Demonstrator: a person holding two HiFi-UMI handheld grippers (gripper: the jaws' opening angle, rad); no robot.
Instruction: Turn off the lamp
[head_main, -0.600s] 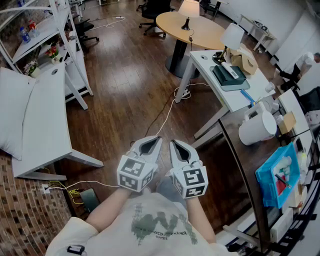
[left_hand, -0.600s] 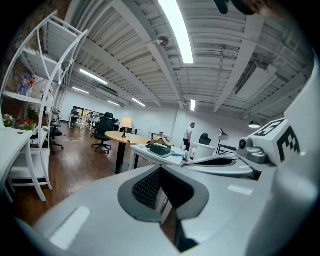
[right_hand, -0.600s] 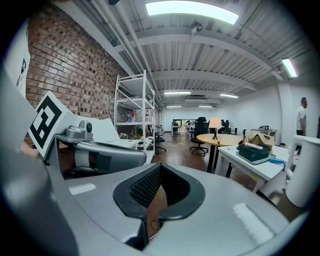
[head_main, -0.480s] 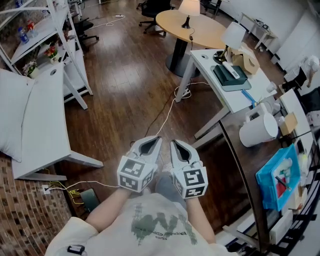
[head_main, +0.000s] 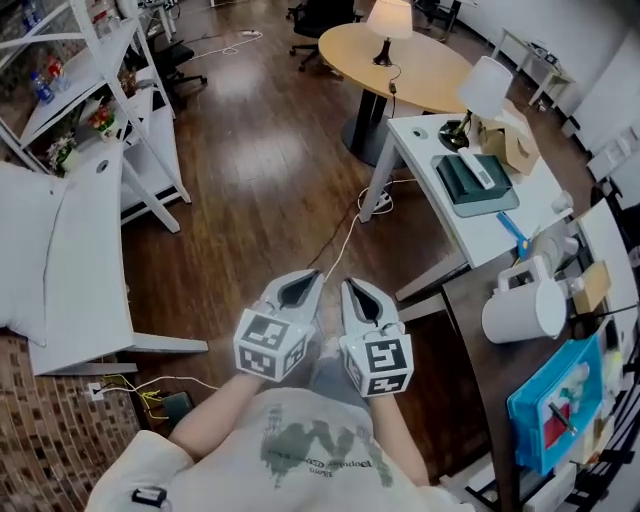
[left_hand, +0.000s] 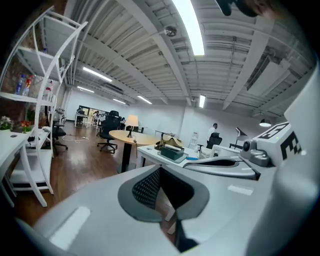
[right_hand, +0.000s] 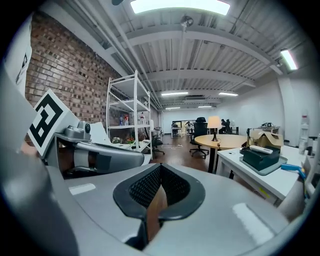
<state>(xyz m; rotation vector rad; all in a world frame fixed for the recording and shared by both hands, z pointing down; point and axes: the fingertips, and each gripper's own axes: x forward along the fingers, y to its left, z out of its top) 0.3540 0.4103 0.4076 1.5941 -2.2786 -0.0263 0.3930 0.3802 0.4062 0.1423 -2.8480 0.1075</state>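
A lit table lamp (head_main: 390, 20) with a cream shade stands on the round wooden table (head_main: 420, 70) far ahead. It shows small in the left gripper view (left_hand: 132, 121) and the right gripper view (right_hand: 214, 122). A second lamp (head_main: 484, 86) with a white shade stands on the white desk (head_main: 470, 210). My left gripper (head_main: 299, 291) and right gripper (head_main: 361, 301) are held side by side close to the person's chest, well short of both lamps. Both are shut with nothing between the jaws, in the left gripper view (left_hand: 162, 192) as in the right gripper view (right_hand: 157, 192).
A white cable (head_main: 340, 235) runs over the wood floor from the desk towards me. White shelving (head_main: 110, 100) and a leaning white board (head_main: 85, 250) stand to the left. A dark table (head_main: 560, 330) at the right carries a white jug and a blue tray. Office chairs stand beyond the round table.
The head view has shifted, so the desks and lamps sit a little lower and further right. Both grippers stay together and shut.
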